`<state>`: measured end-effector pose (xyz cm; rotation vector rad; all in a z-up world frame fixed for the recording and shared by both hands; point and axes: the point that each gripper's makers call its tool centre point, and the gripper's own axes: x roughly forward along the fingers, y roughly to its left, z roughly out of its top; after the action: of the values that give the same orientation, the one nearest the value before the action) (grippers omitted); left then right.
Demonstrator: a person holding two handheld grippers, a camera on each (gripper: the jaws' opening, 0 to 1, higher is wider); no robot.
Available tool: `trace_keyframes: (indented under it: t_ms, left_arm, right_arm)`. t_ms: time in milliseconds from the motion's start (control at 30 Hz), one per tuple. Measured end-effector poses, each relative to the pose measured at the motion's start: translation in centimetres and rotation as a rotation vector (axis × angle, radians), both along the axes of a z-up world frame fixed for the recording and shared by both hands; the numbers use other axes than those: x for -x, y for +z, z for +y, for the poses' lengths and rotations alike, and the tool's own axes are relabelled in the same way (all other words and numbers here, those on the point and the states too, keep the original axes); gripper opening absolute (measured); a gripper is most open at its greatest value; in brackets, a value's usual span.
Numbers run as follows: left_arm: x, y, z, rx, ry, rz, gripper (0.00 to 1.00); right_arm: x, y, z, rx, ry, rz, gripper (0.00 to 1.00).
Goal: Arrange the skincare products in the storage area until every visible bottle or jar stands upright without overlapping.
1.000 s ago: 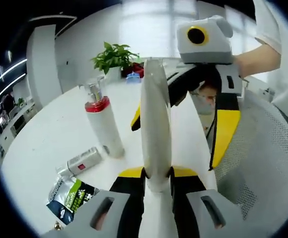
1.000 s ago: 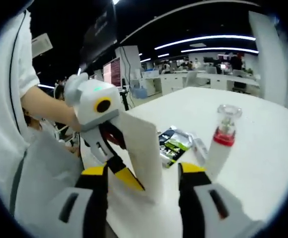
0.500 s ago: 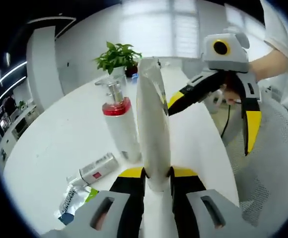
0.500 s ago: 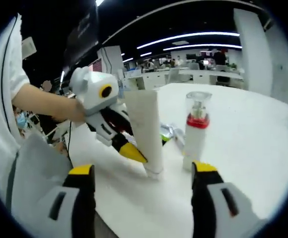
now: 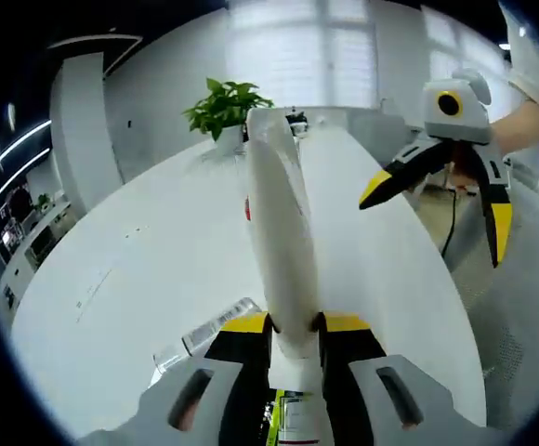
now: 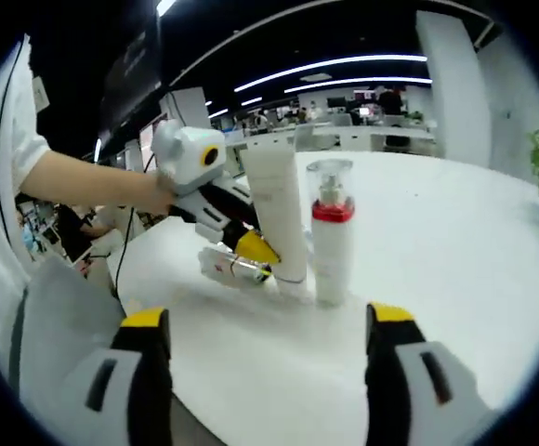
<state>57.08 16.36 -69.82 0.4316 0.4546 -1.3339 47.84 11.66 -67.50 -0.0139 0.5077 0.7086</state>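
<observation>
left gripper view: left gripper (image 5: 293, 325) fingers clamp white tube (image 5: 279, 242) | right gripper (image 6: 260, 321) fingers wide, empty

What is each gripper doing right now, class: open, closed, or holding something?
Left gripper: closed on the white tube, holding it upright on the table.
Right gripper: open, holding nothing.
</observation>
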Motion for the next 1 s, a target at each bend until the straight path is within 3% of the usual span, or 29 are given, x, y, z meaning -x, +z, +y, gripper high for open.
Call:
trace_keyframes:
  t_ms: [767,1000]
  left_arm:
    - [-0.66,-0.51,-0.28,-0.016,-0.022,0.017,0.17]
    - [-0.55,-0.43,-0.03,-0.030,0.003,0.020,0.24]
  right_arm:
    - [0.09,-0.17,-0.22,0.003,-0.015,0.008,0.89]
    - [0.17,-0.04,-0.22,0.004,-0.014,0.005,0.89]
